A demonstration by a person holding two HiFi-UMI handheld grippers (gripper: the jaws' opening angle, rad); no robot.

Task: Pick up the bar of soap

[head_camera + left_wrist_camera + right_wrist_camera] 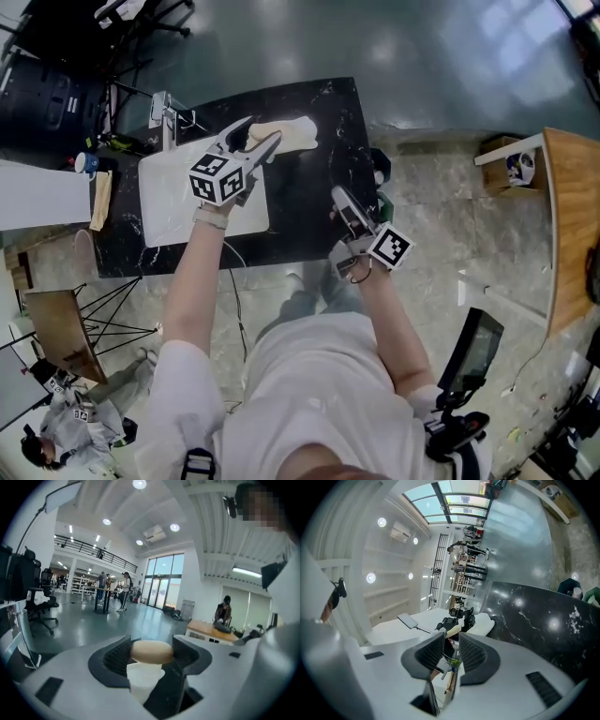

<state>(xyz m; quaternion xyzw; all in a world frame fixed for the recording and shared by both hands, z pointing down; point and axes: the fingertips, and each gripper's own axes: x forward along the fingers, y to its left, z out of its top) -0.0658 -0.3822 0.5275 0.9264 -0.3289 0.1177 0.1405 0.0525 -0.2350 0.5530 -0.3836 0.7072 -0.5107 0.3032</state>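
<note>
The bar of soap (151, 651) is a beige oval. My left gripper (151, 654) is shut on it, one ribbed pad on each end. That camera looks level across the hall, so the soap is lifted off the table. In the head view the left gripper (249, 141) hangs over the far part of the black marble table (314, 202), and the soap is hidden between its jaws. My right gripper (343, 202) is over the table's near right edge. Its jaws stand almost together with nothing between them (451, 652). It looks toward the left gripper and a beige piece (453, 630).
A white board (178, 211) lies on the table's left half. A cream cloth-like thing (289, 134) lies at the far edge. Small bottles (86, 162) and a clamp stand sit at the left end. A wooden table (570, 225) is at the right, a folding frame (66, 328) at the near left.
</note>
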